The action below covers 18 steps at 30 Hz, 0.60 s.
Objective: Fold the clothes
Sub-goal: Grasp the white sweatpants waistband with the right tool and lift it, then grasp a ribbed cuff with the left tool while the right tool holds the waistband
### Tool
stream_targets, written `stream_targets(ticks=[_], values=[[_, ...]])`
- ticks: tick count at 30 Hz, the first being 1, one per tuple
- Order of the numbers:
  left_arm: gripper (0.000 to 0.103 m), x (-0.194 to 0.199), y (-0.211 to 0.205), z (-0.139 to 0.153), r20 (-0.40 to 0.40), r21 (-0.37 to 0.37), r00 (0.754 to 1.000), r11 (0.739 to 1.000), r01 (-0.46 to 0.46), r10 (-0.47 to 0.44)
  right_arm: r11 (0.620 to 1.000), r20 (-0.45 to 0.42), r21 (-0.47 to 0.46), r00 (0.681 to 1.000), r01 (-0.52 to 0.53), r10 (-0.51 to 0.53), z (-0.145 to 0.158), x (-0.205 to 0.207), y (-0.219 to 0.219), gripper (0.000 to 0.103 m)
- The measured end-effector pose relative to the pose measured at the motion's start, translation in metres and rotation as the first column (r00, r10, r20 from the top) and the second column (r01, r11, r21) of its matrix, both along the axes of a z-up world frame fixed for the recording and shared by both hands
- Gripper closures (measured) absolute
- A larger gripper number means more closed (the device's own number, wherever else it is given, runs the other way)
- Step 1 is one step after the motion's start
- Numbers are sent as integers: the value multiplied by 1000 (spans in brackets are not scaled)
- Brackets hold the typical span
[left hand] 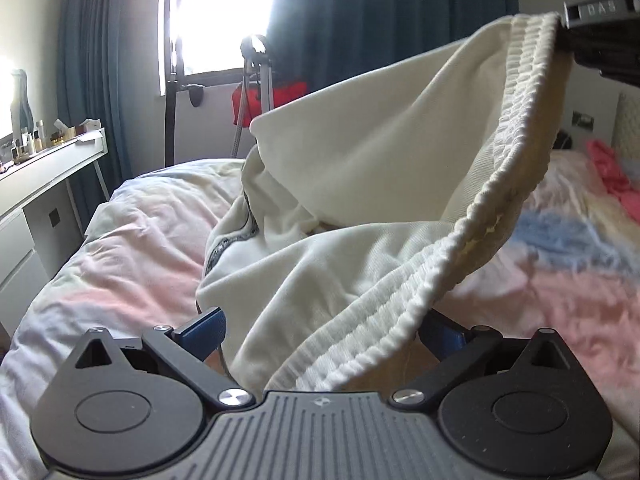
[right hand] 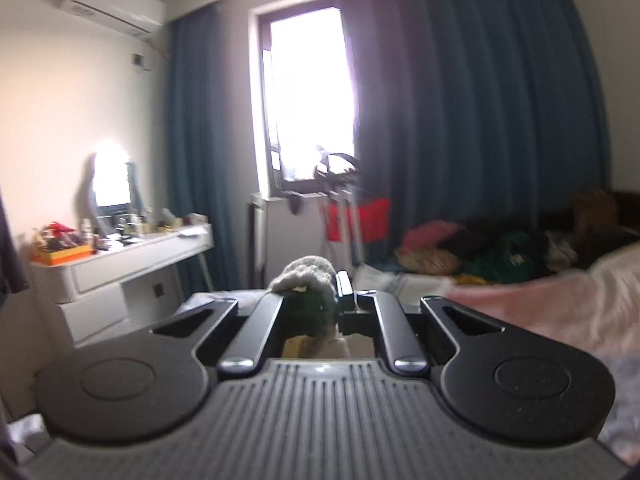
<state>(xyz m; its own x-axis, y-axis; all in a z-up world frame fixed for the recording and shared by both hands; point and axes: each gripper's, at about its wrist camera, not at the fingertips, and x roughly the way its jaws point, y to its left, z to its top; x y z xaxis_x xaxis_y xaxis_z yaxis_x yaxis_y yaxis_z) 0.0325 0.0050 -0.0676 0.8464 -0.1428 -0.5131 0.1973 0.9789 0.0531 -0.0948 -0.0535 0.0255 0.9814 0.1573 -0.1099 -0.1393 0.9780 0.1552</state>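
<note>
A cream garment with a thick ribbed waistband hangs stretched above the bed, whose cover is pastel pink, blue and white. The ribbed band runs as 1 long diagonal from the lower middle of the left wrist view up to its top right corner; a dark-edged seam or zipper shows in the folds on the left. The rest of the fabric sags toward the bed cover.

The left gripper has the lower end of the band between its 2 blue-padded fingers, which stand fairly wide apart; cloth hides the pads, so I cannot tell whether they press. The right gripper is clenched on the band's upper end, a bunched cream tuft poking out above its narrow jaws.
</note>
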Motion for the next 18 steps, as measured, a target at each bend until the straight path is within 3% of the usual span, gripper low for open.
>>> stream_targets(ticks=[8, 12, 18], values=[[0, 8, -19, -3, -28, 39, 999, 999, 35, -34, 972, -136, 193, 984, 138, -113, -57, 19, -63, 93], [0, 0, -17, -3, -47, 71, 998, 997, 38, -35, 973, -210, 156, 968, 170, -136, -74, 35, -71, 93], [0, 3, -23, -24, -57, 229, 998, 973, -7, 20, 977, -242, 125, 960, 174, -140, -81, 42, -68, 93]])
